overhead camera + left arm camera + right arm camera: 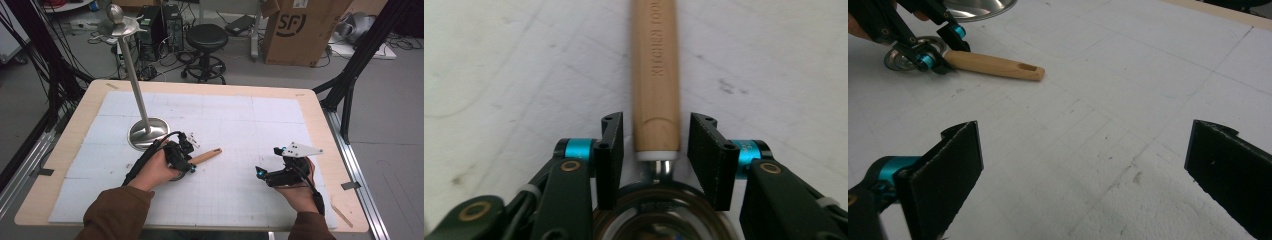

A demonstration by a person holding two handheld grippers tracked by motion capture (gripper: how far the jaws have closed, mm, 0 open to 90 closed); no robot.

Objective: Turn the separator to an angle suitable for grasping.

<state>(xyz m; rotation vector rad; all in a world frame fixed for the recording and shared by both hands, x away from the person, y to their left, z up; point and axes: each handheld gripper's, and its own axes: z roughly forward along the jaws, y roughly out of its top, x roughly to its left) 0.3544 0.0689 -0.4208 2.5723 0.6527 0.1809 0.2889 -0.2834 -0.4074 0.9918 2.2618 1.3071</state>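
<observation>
Both hand-held grippers open, low

A pale wooden worktop under a white gridded mat stands on a grey floor. At 12 o'clock sits 1 black round stool; at 1 o'clock, a brown cardboard box. Black computer towers and tangled cables crowd 11 o'clock. Black frame struts rise at 2 o'clock.
</observation>
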